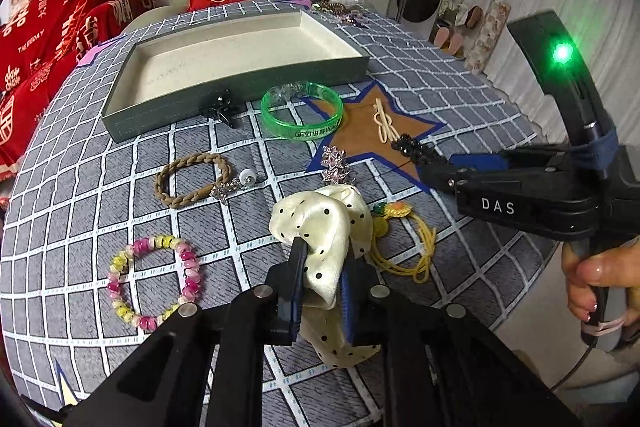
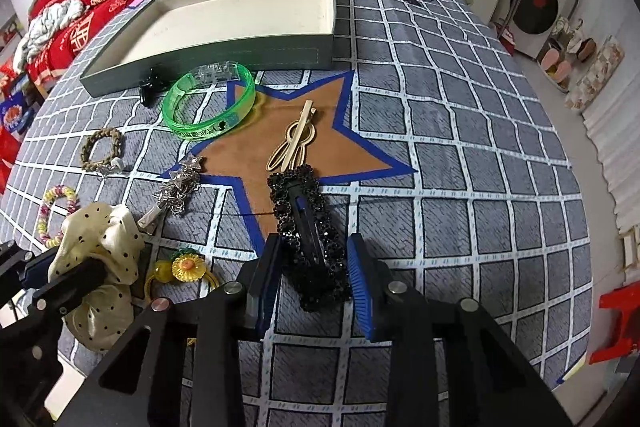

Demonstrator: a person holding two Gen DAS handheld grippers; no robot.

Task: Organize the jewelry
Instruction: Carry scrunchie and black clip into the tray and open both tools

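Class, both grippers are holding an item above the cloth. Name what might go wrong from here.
1. The polka-dot scrunchie is soft and slippery-looking; it might slide from the left gripper.
2. The right gripper holds the black beaded clip by one end; it may pivot or drop before reaching the tray.

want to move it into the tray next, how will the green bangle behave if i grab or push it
The green bangle looks like clear hard plastic, so probably stiff and light. Its glossy surface could slip between the jaws. It lies flat on the cloth, so a push should slide it; if tipped on edge, the round shape might roll.
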